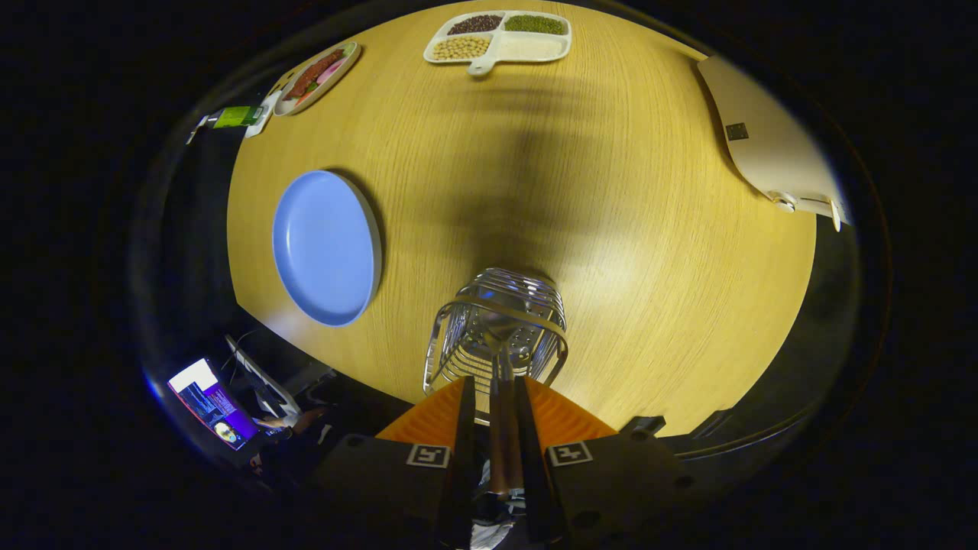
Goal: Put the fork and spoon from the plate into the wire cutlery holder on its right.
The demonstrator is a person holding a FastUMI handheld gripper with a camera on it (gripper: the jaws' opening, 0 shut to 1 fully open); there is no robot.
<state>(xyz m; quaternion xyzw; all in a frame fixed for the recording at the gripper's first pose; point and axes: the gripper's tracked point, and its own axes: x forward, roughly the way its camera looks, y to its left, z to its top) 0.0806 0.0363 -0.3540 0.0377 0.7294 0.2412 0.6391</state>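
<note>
My gripper looks straight down on the wire cutlery holder, which stands on the wooden table. Both fingers are shut on the handle of a metal utensil. The utensil hangs down, and its head reaches inside the holder's rim. Whether it is the fork or the spoon I cannot tell. To the left of the holder lies the round blue plate, with nothing on it.
At the table's far side sit a white divided tray of beans and grains and an oval dish of food, with a green item beside it. A beige board lies at the far right. A lit screen glows below the table's near-left edge.
</note>
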